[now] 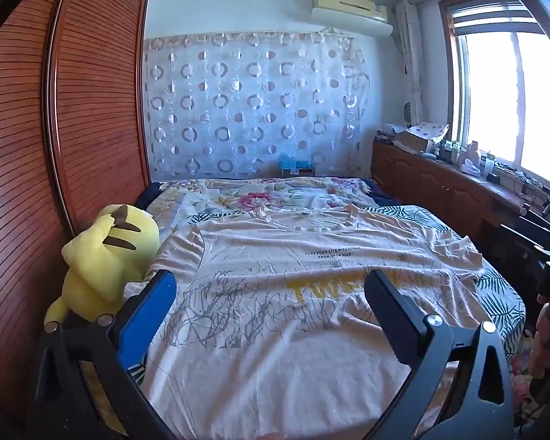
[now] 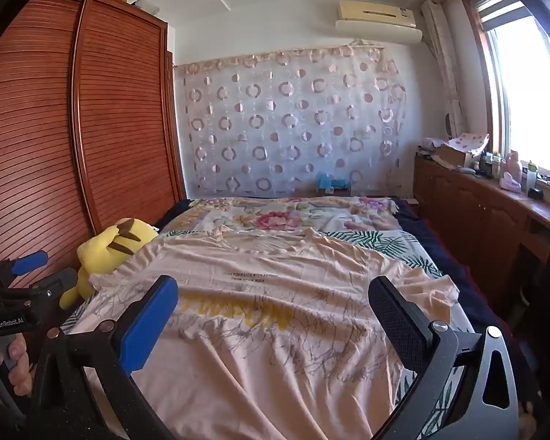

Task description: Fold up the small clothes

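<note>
A pale pink T-shirt (image 1: pixel 293 286) with grey line drawings and yellow letters lies spread flat on the bed, its hem toward me and its collar far away. It also shows in the right wrist view (image 2: pixel 275 315). My left gripper (image 1: pixel 271 282) is open and empty above the shirt's lower part, with one blue pad (image 1: pixel 146 315). My right gripper (image 2: pixel 275 289) is open and empty above the shirt, near its right side. The left gripper (image 2: pixel 29 264) shows at the left edge of the right wrist view, held by a hand.
A yellow plush toy (image 1: pixel 106 260) lies on the bed's left side against the brown wardrobe (image 1: pixel 55 128). A floral bedspread (image 1: pixel 260 198) covers the far bed. A low wooden cabinet (image 1: pixel 440 179) with clutter runs under the window on the right.
</note>
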`<action>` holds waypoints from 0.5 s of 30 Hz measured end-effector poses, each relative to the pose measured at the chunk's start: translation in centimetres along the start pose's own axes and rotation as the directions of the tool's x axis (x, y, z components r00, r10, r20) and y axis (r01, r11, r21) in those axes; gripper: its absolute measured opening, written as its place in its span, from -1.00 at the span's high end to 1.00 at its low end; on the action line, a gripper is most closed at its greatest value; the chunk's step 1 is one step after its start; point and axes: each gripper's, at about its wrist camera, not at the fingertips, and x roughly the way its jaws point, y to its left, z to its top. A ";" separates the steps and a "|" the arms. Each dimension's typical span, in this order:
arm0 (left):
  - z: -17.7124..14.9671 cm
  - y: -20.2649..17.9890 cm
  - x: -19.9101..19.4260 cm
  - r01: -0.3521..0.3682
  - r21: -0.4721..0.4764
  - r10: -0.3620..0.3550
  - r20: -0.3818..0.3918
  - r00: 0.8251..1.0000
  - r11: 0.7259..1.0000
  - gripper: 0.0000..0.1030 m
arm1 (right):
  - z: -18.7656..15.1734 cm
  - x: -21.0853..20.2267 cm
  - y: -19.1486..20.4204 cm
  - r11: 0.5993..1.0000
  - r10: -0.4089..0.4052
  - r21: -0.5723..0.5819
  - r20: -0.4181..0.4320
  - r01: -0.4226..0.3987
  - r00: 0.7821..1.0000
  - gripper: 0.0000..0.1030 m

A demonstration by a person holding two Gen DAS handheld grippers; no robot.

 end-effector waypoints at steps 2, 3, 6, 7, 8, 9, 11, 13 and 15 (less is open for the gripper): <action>0.0 -0.1 -0.1 -0.008 0.013 0.008 0.022 1.000 1.000 -0.99 | 0.0 -0.1 0.0 1.000 0.001 -0.002 0.013 -0.001 1.000 -1.00; 0.0 -0.1 -0.1 -0.004 0.009 0.004 0.022 1.000 1.000 -0.99 | 0.0 -0.1 0.1 1.000 0.001 -0.002 0.013 -0.001 1.000 -1.00; 0.2 -0.1 -0.2 -0.003 0.002 0.003 0.024 1.000 1.000 -0.99 | 0.0 -0.1 0.1 1.000 0.003 0.002 0.006 -0.003 1.000 -1.00; 0.3 -0.1 -0.4 -0.002 0.002 0.002 0.028 1.000 1.000 -0.99 | -0.1 -0.1 0.0 1.000 0.002 0.005 0.007 -0.002 1.000 -1.00; 0.4 -0.1 -0.5 -0.001 0.001 0.001 0.030 1.000 1.000 -0.99 | 0.0 -0.1 0.0 1.000 0.002 0.008 0.005 -0.002 1.000 -1.00; 0.6 -0.1 -0.7 -0.001 0.001 0.001 0.031 1.000 1.000 -0.99 | -0.1 -0.1 0.0 1.000 0.003 0.008 0.006 -0.003 1.000 -1.00; 0.9 -0.2 -1.2 0.002 0.004 -0.002 0.034 0.999 1.000 -0.99 | 0.0 -0.6 0.3 1.000 0.002 0.005 0.006 -0.002 1.000 -1.00; 0.5 -0.5 -1.1 0.000 0.015 0.000 0.036 0.999 1.000 -0.99 | 0.0 -0.5 0.2 1.000 0.001 0.004 0.005 -0.001 1.000 -1.00; 0.6 -0.7 -1.2 -0.002 0.017 0.001 0.036 0.999 1.000 -0.99 | 0.0 -0.3 0.2 1.000 0.004 0.004 0.004 -0.004 1.000 -1.00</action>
